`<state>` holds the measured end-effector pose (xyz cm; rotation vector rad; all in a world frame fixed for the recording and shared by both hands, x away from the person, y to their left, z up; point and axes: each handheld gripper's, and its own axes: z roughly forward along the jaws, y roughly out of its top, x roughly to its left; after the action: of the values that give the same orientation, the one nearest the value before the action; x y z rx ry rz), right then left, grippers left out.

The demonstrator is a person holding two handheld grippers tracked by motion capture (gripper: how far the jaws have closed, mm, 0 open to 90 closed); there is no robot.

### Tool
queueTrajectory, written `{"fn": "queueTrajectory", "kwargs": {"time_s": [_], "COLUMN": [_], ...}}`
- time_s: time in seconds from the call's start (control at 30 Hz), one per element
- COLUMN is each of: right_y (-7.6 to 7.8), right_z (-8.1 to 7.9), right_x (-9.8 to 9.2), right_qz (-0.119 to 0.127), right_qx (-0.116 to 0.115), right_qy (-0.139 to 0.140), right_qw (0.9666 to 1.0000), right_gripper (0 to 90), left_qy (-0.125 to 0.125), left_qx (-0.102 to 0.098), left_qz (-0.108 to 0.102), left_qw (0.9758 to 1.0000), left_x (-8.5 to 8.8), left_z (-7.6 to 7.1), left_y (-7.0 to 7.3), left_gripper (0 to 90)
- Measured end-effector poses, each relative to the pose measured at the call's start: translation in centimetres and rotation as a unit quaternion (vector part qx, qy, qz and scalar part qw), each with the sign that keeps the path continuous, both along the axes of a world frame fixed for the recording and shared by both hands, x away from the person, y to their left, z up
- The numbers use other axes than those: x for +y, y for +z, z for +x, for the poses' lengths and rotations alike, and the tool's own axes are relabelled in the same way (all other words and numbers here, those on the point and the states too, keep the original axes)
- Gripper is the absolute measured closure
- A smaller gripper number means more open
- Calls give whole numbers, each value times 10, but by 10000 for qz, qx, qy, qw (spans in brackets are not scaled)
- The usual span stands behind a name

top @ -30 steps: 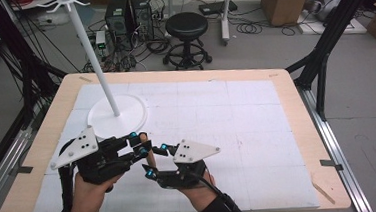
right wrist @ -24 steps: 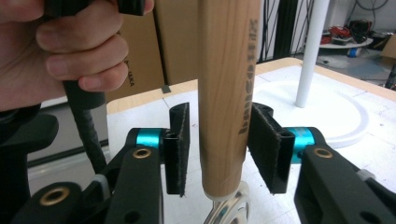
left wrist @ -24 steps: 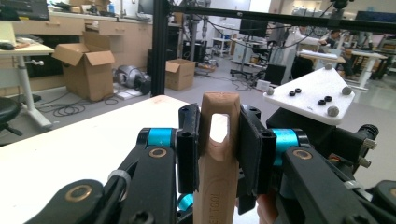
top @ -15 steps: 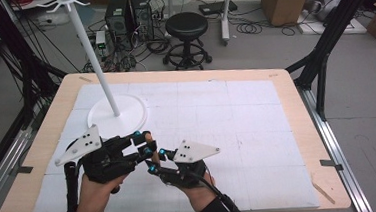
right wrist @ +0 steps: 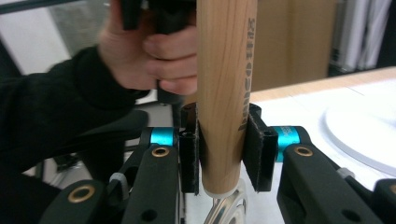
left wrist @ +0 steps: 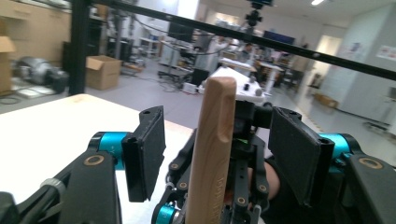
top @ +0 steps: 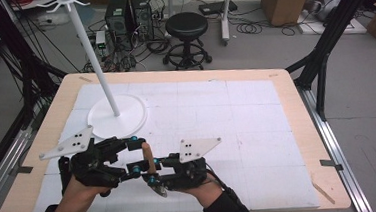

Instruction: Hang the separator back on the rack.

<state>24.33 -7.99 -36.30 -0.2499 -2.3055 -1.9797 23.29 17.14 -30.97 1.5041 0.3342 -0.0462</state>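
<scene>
1. The table point(top: 286, 104) carries a white stand point(top: 117, 118) at ten o'clock.
2. The left gripper point(top: 138, 153), at seven o'clock, has just been opening: its pads stand apart either side of the wooden handle point(left wrist: 212, 149), not touching (gaps show on both sides).
3. The right gripper point(right wrist: 219, 156) is clamped on the handle, upright at six o'clock.
</scene>
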Motion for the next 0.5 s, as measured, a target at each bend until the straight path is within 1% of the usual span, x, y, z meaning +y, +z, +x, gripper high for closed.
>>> {"fn": "queueTrajectory", "kwargs": {"time_s": [0.03,0.1,0.17,0.23,0.43,0.5], "right_y": [0,0,0,0,1,1], "right_z": [0,-1,-1,-2,-2,-3], "right_x": [0,1,2,3,4,4], "right_qz": [26,45,69,98,162,193], "right_qx": [13,-27,5,11,34,41], "right_qy": [120,257,400,556,953,1004], "right_qw": [9999,9997,9992,9984,9953,9947], "right_gripper": [703,703,703,703,704,704], "left_qy": [-43,-171,-322,-459,-799,-881], "left_qx": [12,25,-1,3,5,-19], "left_qz": [26,57,102,102,26,43], "left_qw": [10000,9998,9994,9989,9968,9961], "left_x": [0,-2,-3,-5,-5,-5], "left_z": [0,0,-1,-1,0,0], "left_y": [0,-1,-1,-1,-1,-2], "left_gripper": [376,390,412,430,534,575]}}
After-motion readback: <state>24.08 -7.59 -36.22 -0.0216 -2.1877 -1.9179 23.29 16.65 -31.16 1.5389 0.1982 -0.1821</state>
